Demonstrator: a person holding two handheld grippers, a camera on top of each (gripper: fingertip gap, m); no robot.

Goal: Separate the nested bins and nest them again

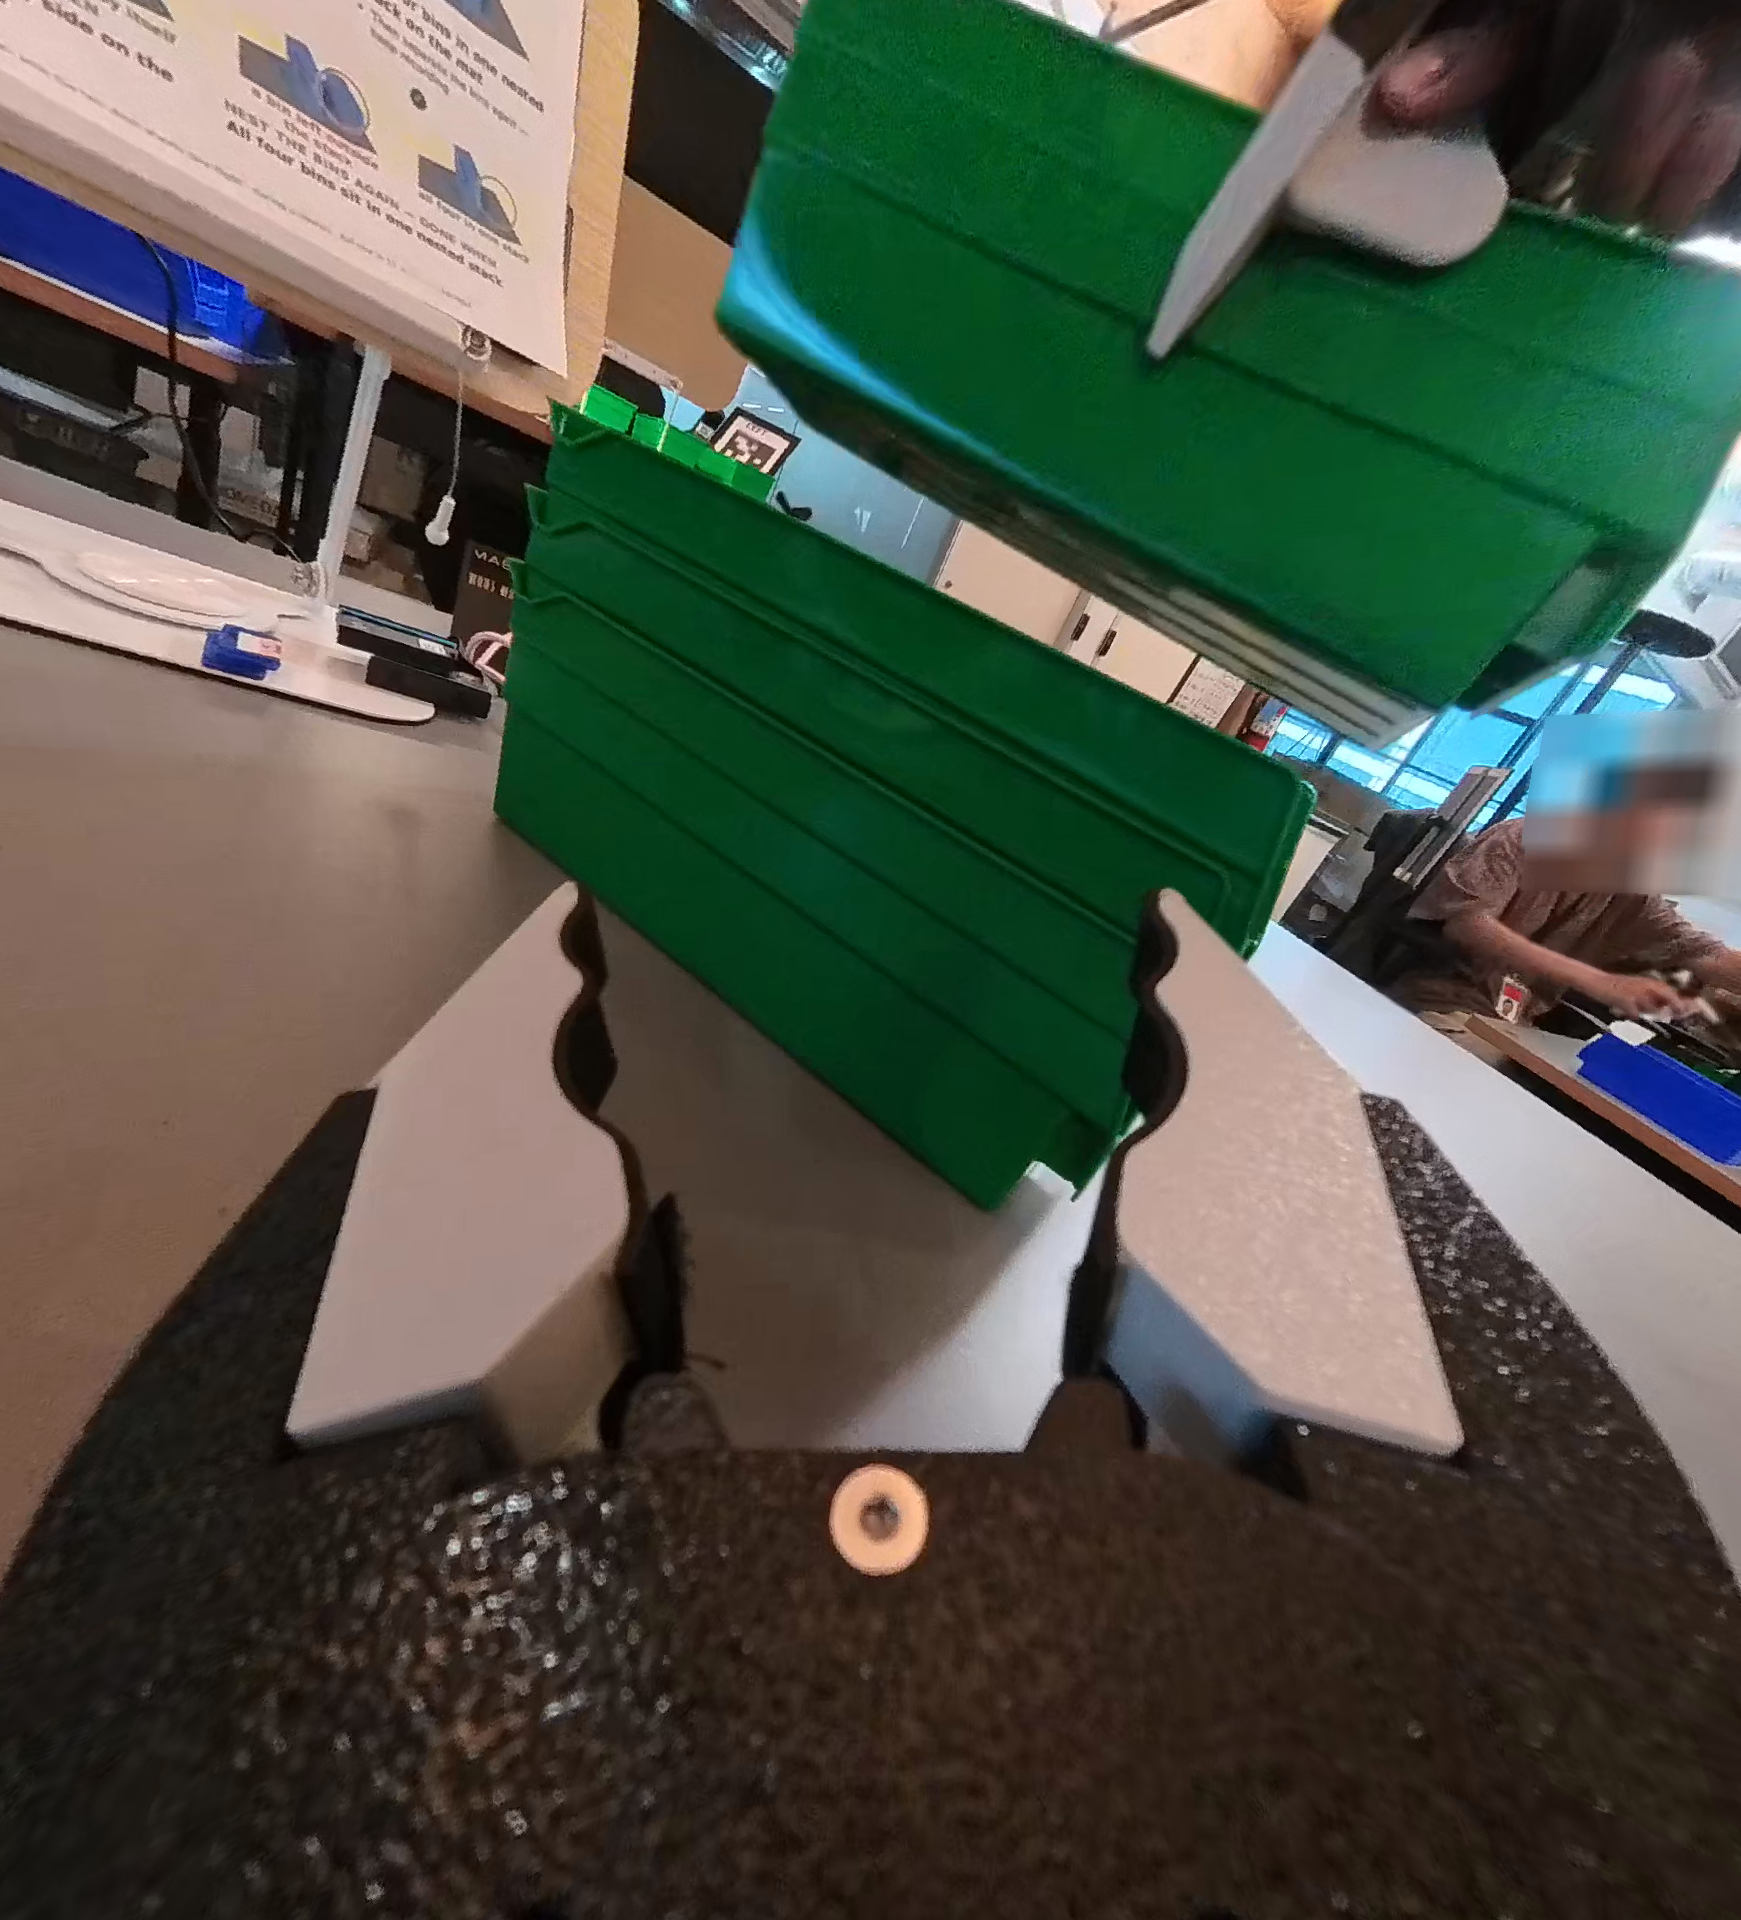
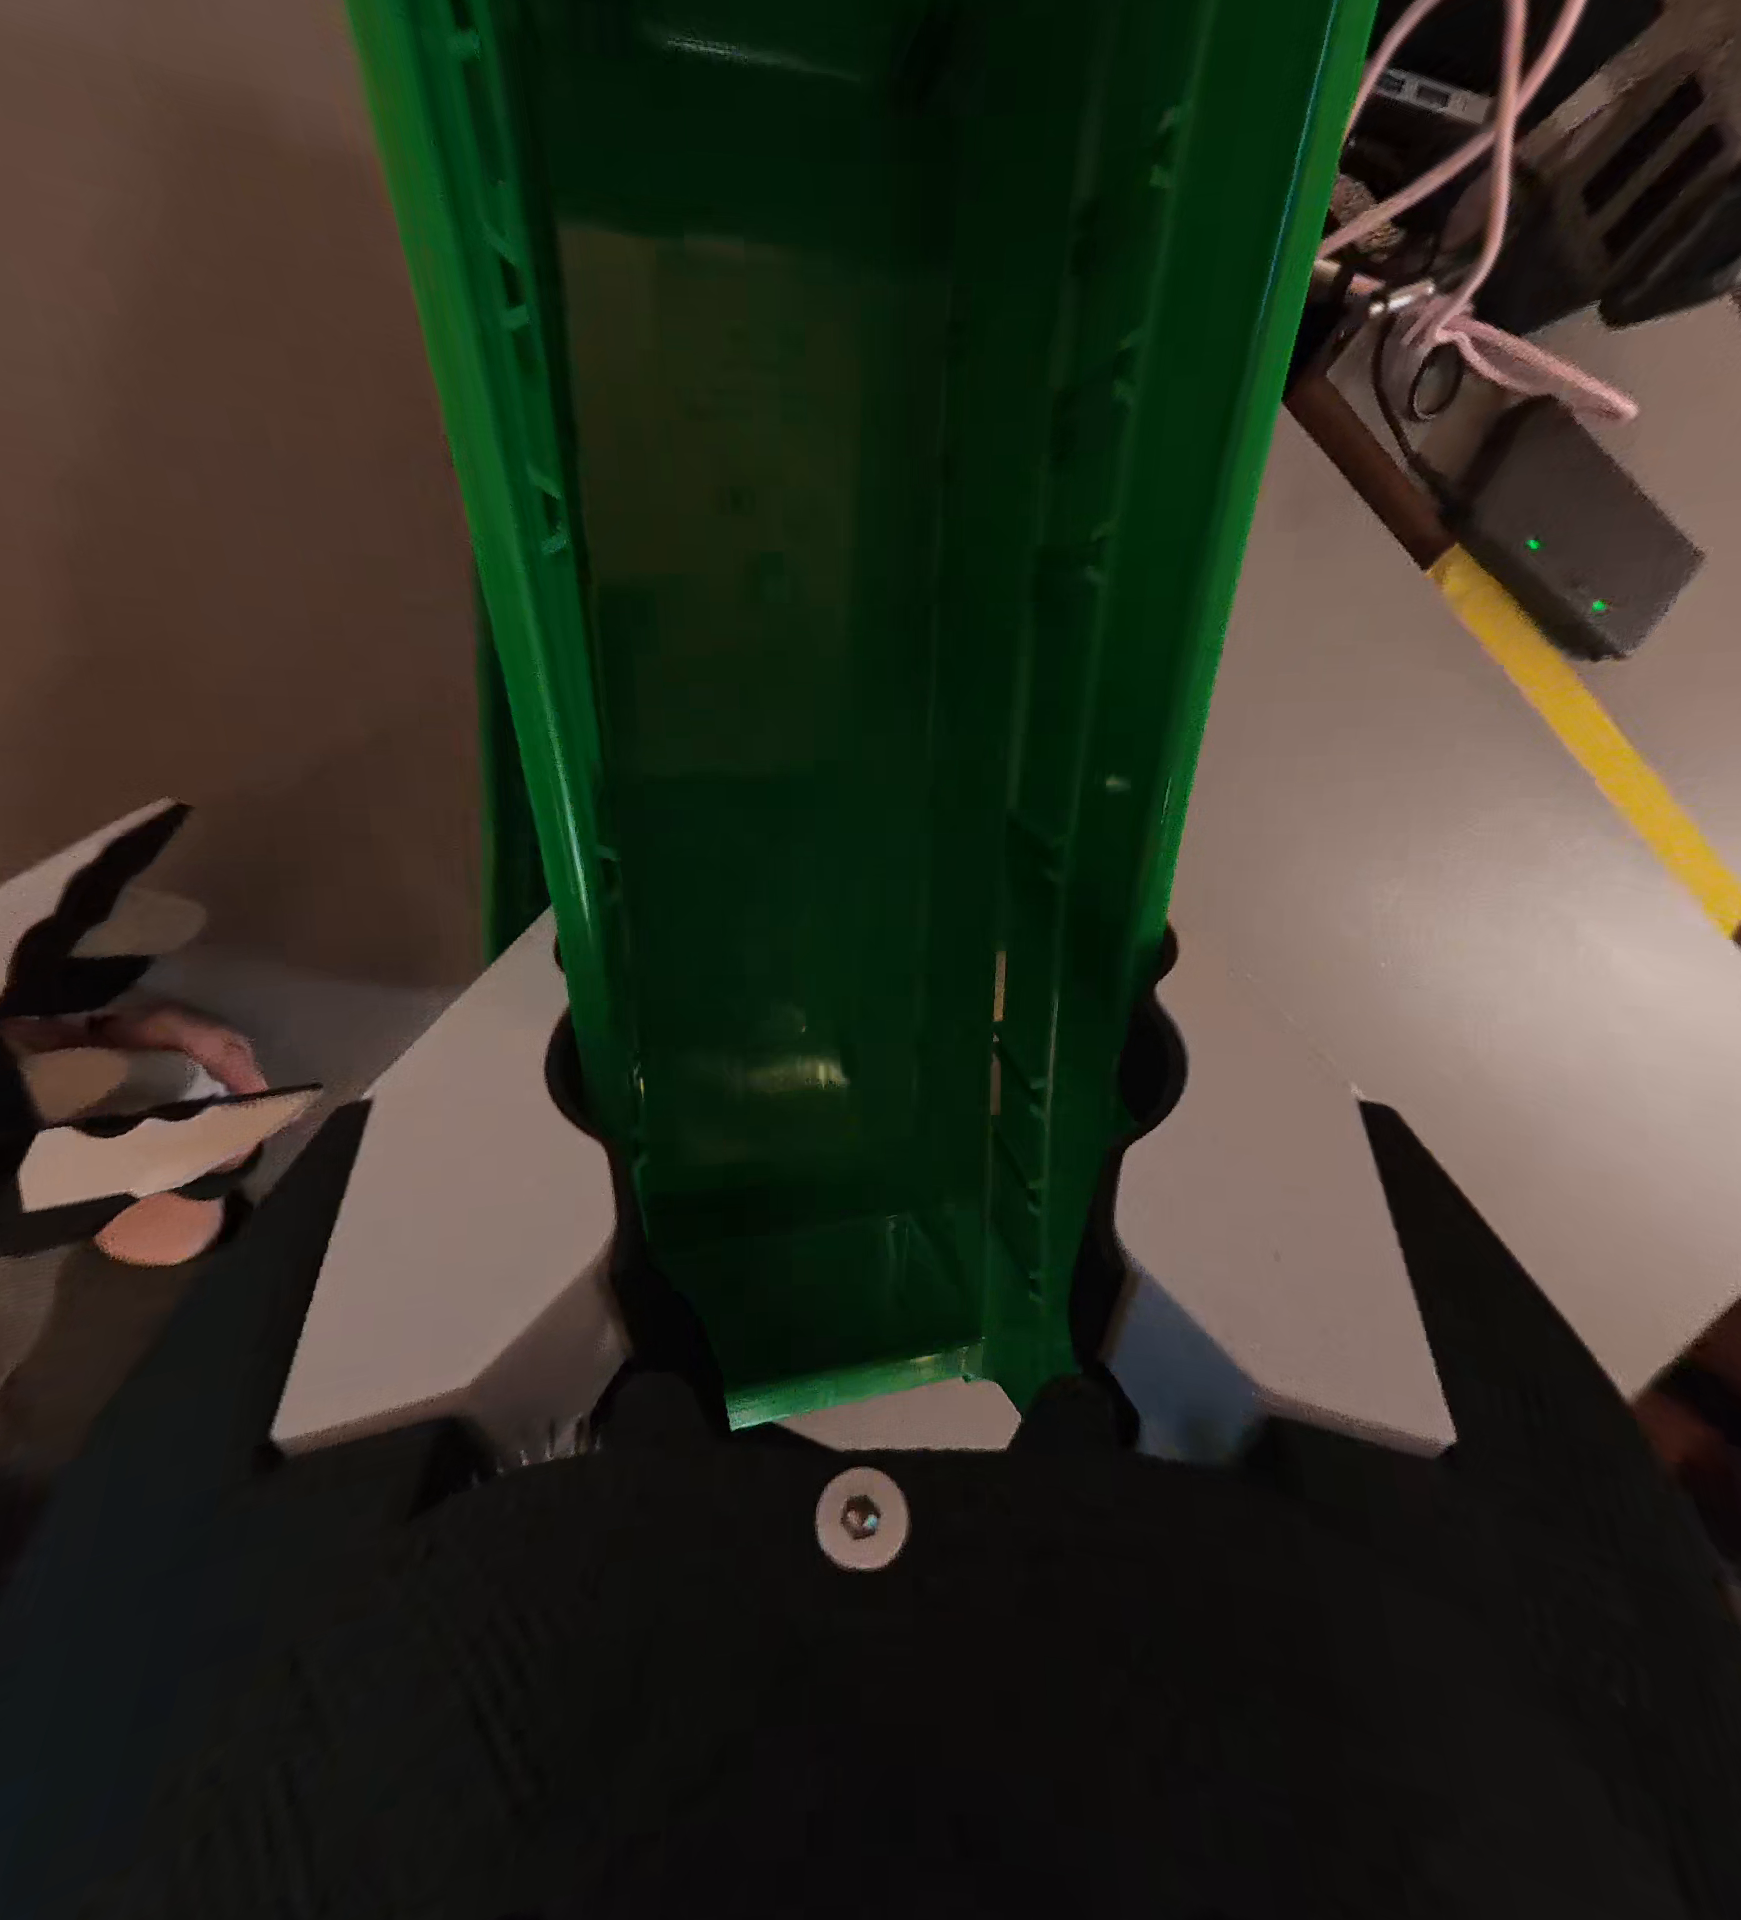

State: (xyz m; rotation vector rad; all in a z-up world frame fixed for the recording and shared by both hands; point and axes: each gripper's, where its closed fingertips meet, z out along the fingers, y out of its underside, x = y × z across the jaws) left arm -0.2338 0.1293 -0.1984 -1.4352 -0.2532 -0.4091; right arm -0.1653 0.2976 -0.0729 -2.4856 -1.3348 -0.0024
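our right claw (image 2: 861, 1091) grips one green bin (image 2: 845, 623) aloft, clear of the stack (image 1: 845, 810) on the bench (image 1: 170, 883); our left claw (image 1: 871, 935) waits open beside it.

One green bin (image 1: 1261, 436) held tilted in the air above a nested green stack (image 1: 845, 831) on the table

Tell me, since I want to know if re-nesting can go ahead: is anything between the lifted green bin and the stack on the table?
Nothing visible is. The lifted green bin, clamped in the right hand-held gripper, hangs tilted above and beside the stack of green bins, with open air between them. The left hand-held gripper is open, low by the stack's side wall.
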